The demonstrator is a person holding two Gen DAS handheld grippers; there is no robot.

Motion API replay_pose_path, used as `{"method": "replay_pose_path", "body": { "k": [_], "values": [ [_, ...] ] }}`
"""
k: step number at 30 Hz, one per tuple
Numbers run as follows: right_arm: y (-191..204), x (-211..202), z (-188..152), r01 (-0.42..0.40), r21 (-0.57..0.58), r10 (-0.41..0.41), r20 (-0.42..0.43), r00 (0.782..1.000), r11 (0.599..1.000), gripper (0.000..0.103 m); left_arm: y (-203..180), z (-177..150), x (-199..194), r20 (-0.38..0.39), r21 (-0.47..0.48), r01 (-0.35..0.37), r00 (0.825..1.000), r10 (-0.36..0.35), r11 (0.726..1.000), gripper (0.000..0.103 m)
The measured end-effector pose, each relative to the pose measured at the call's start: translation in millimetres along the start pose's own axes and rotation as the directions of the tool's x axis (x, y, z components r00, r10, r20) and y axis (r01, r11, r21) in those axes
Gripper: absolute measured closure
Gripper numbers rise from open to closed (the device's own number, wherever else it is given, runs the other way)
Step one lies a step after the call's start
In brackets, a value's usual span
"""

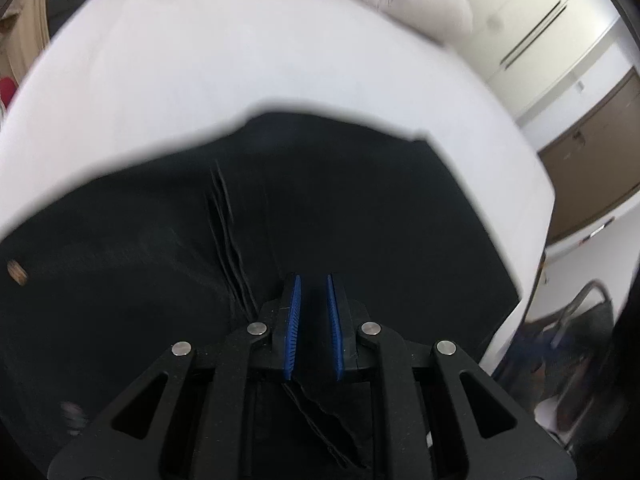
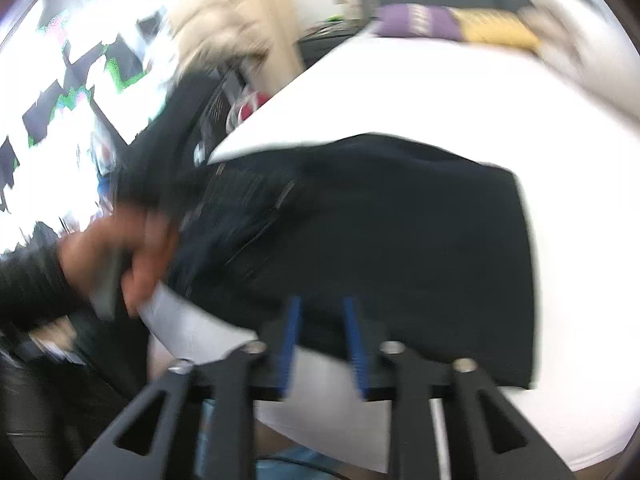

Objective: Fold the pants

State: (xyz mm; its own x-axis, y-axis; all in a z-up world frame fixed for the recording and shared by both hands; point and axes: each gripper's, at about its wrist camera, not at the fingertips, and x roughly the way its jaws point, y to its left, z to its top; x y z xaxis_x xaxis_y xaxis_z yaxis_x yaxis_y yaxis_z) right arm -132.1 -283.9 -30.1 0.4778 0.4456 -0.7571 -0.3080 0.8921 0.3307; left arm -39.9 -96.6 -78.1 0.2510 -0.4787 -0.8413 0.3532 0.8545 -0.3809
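Black pants (image 1: 360,200) lie folded into a compact dark block on the white bed (image 1: 240,60). My left gripper (image 1: 313,278) hovers over their near part with its blue pads almost together and only a thin slit between them. Nothing shows in that slit. In the blurred right wrist view the pants (image 2: 400,220) stretch across the bed (image 2: 440,92). My right gripper (image 2: 322,300) hangs at their near edge, its pads a small gap apart and clear of the cloth. A person's hand (image 2: 136,248) in a dark sleeve shows at the left.
Purple (image 2: 416,20) and yellow (image 2: 496,32) folded items lie at the far end of the bed, beside a pale pillow (image 1: 420,0). White wardrobe doors (image 1: 540,20) stand beyond the bed's right side. A dark chair or bag (image 1: 572,340) sits on the floor there.
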Motion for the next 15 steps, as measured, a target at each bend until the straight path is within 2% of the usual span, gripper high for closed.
{"method": "replay_pose_path", "body": {
  "k": [2,5,6,11,13,15],
  "values": [
    [-50,-11,13,-0.109,0.126,0.105,0.039,0.994,0.986,0.092,-3,-8,7,0.010,0.034,-0.004,1.000,0.003,0.999,0.090],
    [-109,-6,39,-0.194,0.238,0.181,0.073,0.981,0.952,0.094,-14,-6,11,0.003,0.087,-0.054,0.999,0.054,0.995,0.090],
    [-121,1,44,-0.243,0.272,0.234,0.066,0.970,0.931,0.094,-17,-8,12,0.000,0.098,-0.066,0.998,0.067,0.993,0.090],
    [-160,58,76,-0.325,0.385,0.336,0.042,0.941,0.864,0.094,-34,-8,17,0.008,0.135,-0.100,0.995,0.099,0.986,0.091],
    [-162,78,78,-0.364,0.431,0.376,0.061,0.925,0.826,0.094,-40,-13,17,0.008,0.139,-0.102,0.995,0.102,0.985,0.091],
    [-171,97,76,-0.357,0.484,0.387,0.040,0.921,0.799,0.094,-37,-15,15,0.007,0.141,-0.102,0.995,0.102,0.985,0.091]
  ]
}}
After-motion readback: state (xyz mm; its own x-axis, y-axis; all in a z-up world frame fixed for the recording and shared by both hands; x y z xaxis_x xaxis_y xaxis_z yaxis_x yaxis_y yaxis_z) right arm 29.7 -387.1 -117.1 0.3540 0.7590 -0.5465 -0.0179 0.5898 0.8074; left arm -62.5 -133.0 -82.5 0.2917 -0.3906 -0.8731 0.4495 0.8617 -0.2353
